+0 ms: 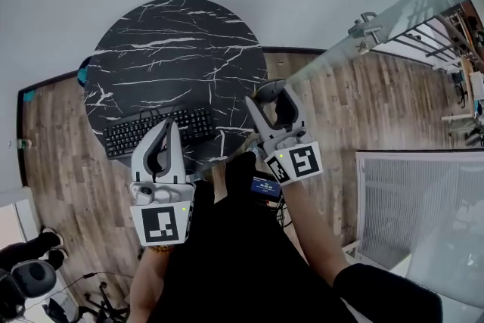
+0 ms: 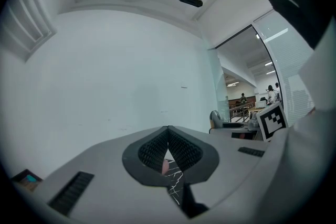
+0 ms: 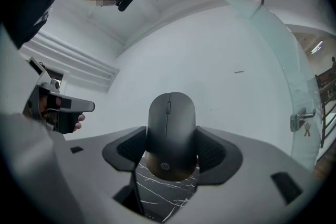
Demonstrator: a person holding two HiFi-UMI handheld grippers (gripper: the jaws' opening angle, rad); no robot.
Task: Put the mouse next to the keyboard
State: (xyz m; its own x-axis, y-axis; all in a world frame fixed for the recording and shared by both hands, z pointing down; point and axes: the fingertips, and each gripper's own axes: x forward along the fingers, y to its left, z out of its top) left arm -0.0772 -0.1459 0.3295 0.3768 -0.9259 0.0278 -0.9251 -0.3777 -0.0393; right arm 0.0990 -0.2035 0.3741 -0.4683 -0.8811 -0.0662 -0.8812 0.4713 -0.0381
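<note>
Head view: steeply down on round black marble worktop [image 1: 174, 49]. Gripper views: low, facing up at white wall [image 2: 105, 76]; worktop sliver shared.

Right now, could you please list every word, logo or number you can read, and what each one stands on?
"hp": logo on the mouse, held in the right tongs.
Keyboard key legends: too small to read.
Marker cubes: black-and-white patterns only, no letters.
Pale print on the blue object at the table's edge: too small to read.
</note>
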